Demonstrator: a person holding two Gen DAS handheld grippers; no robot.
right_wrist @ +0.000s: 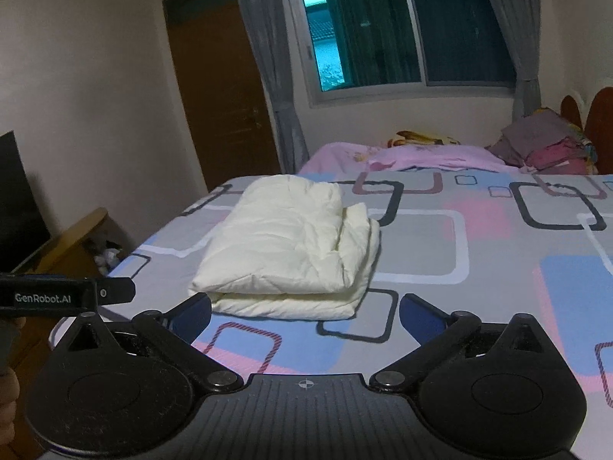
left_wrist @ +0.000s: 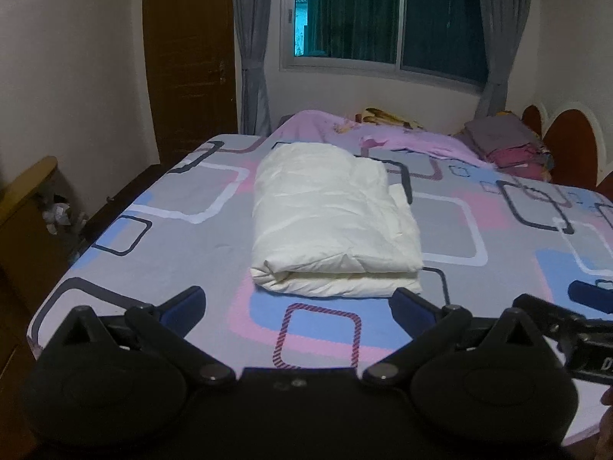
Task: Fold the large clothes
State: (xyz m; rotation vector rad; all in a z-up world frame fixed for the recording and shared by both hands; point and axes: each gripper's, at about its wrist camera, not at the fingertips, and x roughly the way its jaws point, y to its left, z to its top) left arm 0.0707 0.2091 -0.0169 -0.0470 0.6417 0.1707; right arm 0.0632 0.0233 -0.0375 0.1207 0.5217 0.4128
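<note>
From the left wrist view, my left gripper (left_wrist: pixel 298 299) hangs with its jaws spread wide and nothing between them, just short of the folded cream garment (left_wrist: pixel 329 226), which lies mid-width on the bed (left_wrist: pixel 126 268), near its front edge. The fold looks finished to me — I'd back off level so no finger snags the near hem.

From the right wrist view, my right gripper (right_wrist: pixel 305 316) is likewise wide apart and empty, the cream garment (right_wrist: pixel 287 249) ahead-left. Open sheet lies to the right; the bed's left edge drops away toward a wooden bin (right_wrist: pixel 82 237) — I'd avoid that side.
</note>
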